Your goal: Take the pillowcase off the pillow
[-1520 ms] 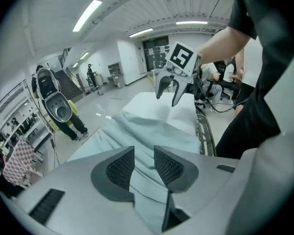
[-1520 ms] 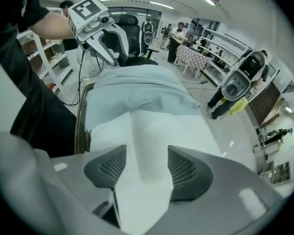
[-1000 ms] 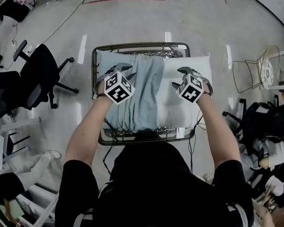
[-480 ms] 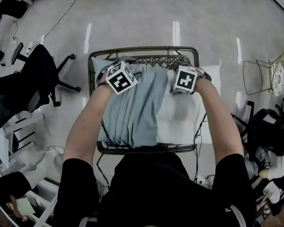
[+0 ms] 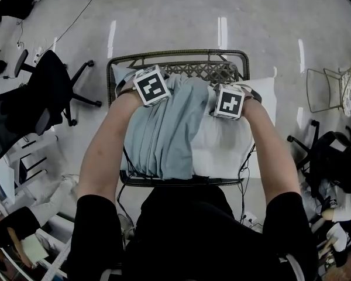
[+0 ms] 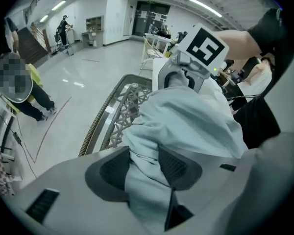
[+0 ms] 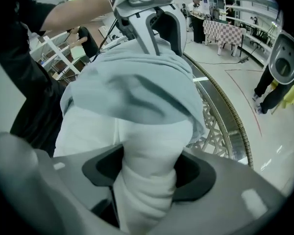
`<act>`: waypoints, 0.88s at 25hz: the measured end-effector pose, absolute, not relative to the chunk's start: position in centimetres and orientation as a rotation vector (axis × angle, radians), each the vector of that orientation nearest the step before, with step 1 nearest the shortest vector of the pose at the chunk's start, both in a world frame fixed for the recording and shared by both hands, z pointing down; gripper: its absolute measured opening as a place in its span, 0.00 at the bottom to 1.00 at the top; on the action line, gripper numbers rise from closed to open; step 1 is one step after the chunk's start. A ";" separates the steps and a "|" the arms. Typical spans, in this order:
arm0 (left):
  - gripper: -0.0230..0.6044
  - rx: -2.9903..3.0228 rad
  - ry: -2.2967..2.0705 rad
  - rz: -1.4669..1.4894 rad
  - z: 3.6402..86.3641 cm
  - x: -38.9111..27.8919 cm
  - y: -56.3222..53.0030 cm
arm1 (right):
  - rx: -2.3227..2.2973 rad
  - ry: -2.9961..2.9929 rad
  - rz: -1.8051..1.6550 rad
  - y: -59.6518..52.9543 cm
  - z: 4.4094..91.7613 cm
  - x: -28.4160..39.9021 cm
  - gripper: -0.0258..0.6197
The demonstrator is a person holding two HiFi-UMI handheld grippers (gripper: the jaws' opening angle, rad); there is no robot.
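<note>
The head view's marker cubes hide both sets of jaws; each gripper view shows its own. The left gripper (image 6: 143,164), its jaws just opened wider, has a bunched fold of the pale blue pillowcase (image 5: 161,133) between its pads, which press on it from both sides. The right gripper (image 7: 148,173), its jaws just closing, pinches a gathered roll of the bare white pillow (image 5: 222,145).

The pillow lies across the table (image 5: 181,54) from near edge to far edge and overhangs the right edge. The wrinkled pillowcase holds only its left half, with the cloth's edge running down the middle. Both grippers sit at the far edge, one on each side of the middle, over the woven lattice top.

Around the table is a glossy pale floor (image 5: 175,16), with a black office chair (image 5: 44,92) to the left and a wire chair (image 5: 327,89) to the right. Farther out, the left gripper view alone shows a person in yellow (image 6: 32,94), and the right gripper view alone a checked cloth (image 7: 225,31).
</note>
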State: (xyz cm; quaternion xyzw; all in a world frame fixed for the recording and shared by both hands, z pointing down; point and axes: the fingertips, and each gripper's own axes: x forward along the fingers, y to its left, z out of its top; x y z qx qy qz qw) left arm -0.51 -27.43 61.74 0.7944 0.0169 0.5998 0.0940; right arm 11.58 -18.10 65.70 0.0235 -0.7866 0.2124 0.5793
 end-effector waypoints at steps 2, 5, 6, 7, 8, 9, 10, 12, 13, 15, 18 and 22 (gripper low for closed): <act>0.25 2.345 0.085 1.856 61.4 -0.6 -26.4 | 0.074 -1.828 0.486 -17.1 64.9 11.8 0.45; 0.13 2.374 0.089 1.943 60.7 -1.4 -25.4 | 0.095 -1.870 0.499 -15.5 63.1 12.1 0.36; 0.11 2.387 0.081 1.957 60.3 -1.6 -25.1 | 0.103 -1.901 0.497 -15.1 62.4 12.2 0.35; 0.10 2.403 0.071 1.961 59.8 -1.9 -24.8 | 0.113 -1.927 0.501 -14.9 61.7 12.5 0.34; 0.10 2.419 0.057 1.961 59.2 -2.1 -24.5 | 0.124 -1.943 0.507 -14.6 61.0 12.7 0.34; 0.09 2.433 0.042 1.957 58.5 -2.4 -24.3 | 0.134 -1.949 0.505 -14.3 60.4 13.0 0.34; 0.09 2.444 0.027 1.951 57.9 -2.7 -24.0 | 0.140 -1.950 0.498 -14.1 59.7 13.2 0.33; 0.08 2.454 -0.003 1.929 56.5 -3.5 -23.5 | 0.144 -1.946 0.476 -13.6 58.4 13.4 0.33; 0.08 2.459 -0.021 1.916 55.8 -4.1 -23.2 | 0.146 -1.945 0.464 -13.4 57.9 13.5 0.33; 0.08 2.475 -0.066 1.886 54.4 -5.2 -22.8 | 0.157 -1.953 0.439 -13.3 56.7 13.5 0.33; 0.07 2.511 -0.135 1.844 52.3 -7.0 -21.8 | 0.164 -1.962 0.391 -12.9 54.8 13.0 0.32; 0.10 2.591 -0.196 1.727 48.8 -8.5 -19.6 | 0.095 -1.960 0.229 -10.8 51.7 11.0 0.31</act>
